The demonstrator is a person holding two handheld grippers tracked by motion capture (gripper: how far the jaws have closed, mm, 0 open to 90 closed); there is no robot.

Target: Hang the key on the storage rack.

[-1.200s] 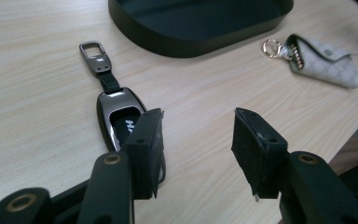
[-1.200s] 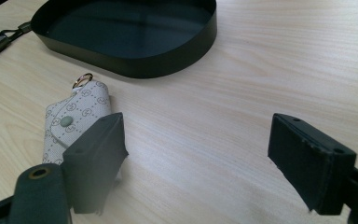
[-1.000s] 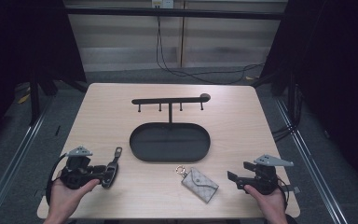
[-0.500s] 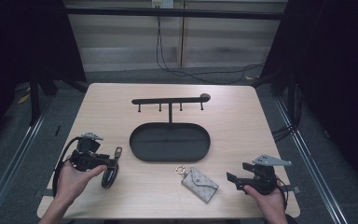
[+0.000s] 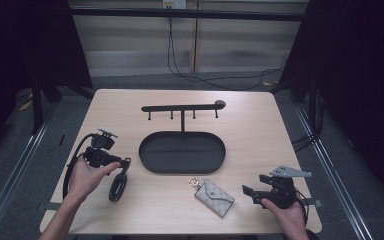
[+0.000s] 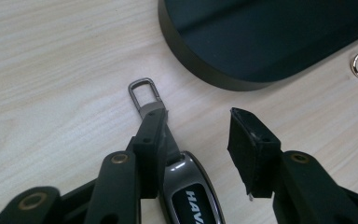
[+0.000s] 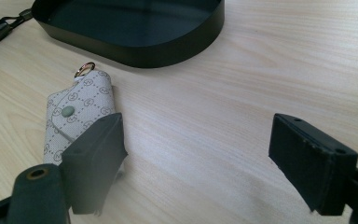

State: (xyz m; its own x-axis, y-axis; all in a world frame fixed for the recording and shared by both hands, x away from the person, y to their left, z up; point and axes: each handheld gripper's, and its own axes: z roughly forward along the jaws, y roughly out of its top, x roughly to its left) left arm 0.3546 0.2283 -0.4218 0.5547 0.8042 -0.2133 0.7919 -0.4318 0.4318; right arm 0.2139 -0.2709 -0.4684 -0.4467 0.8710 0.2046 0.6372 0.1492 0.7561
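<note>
In the high view, the key fob (image 5: 117, 186) is seen lying flat on the table (image 5: 260, 125), just left of the tray (image 5: 150, 160) and near its front-left curve. The left gripper (image 5: 121, 165) is held low over it. The key pouch (image 5: 215, 197) is found in front of the tray, with the right gripper (image 5: 252, 185) held level to the right of it. Open table is left to the right of the tray, and the front edge lies close behind both hands.

In the left gripper view, the key fob (image 6: 193, 196) is seen under and between the jaws, its clasp (image 6: 144, 93) pointed toward the tray wall (image 6: 200, 65). The jaws have just been opened a little and are set narrowly apart, with nothing clamped; a grasp is judged to be in preparation.

In the right gripper view, the jaws are spread wide over bare wood. The key pouch (image 7: 74, 112) lies beside one jaw, in front of the tray wall (image 7: 144, 51).
</note>
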